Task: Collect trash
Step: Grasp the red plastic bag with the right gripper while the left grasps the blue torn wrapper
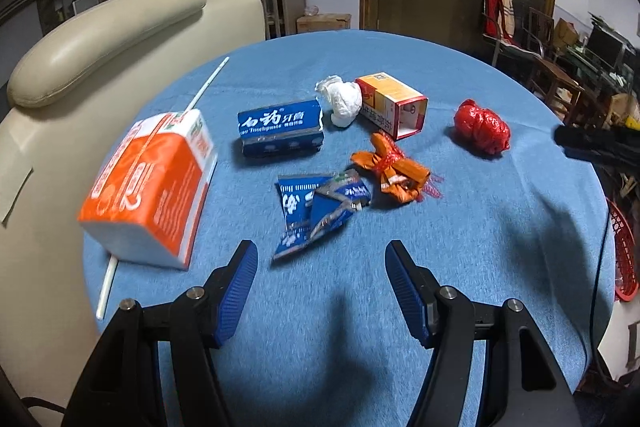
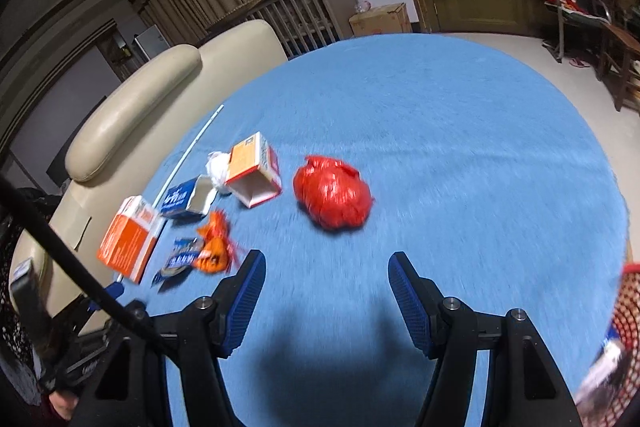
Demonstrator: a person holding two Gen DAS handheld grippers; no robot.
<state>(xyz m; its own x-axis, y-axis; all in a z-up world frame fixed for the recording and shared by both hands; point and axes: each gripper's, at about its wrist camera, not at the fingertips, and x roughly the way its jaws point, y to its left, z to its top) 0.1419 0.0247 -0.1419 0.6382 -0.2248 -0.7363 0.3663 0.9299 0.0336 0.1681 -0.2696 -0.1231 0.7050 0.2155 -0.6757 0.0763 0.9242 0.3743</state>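
Trash is lying scattered over the round blue cloth-covered table [image 1: 460,267], and the crumpled blue foil wrapper [image 1: 320,211] near the table's middle is serving as the landmark. Far left of that wrapper, an orange-and-white drink carton [image 1: 152,187] is lying on its side with a thin white straw [image 1: 208,85] running past it. Behind and slightly left of the wrapper, a blue toothpaste box [image 1: 280,129] is lying with its long axis across the view. Behind the wrapper, a crumpled white tissue [image 1: 342,99] is touching an open-ended orange-and-red cardboard box [image 1: 394,105]. Just right of the wrapper, a bunch of orange wrappers tangled in red netting [image 1: 396,171] is resting on the cloth. Well right of it, a balled-up red plastic bag [image 1: 482,127] is sitting apart from the rest.

The left gripper [image 1: 322,259] is hovering with its jaws spread wide and empty, the blue wrapper directly ahead, just beyond the fingertips. The right gripper [image 2: 326,267] is likewise spread wide and holding nothing, with the red bag [image 2: 332,193] straight ahead and nearer to it than to the left. A red mesh basket [image 2: 628,303] is showing at the table's right edge, probably where the pieces are meant to go.
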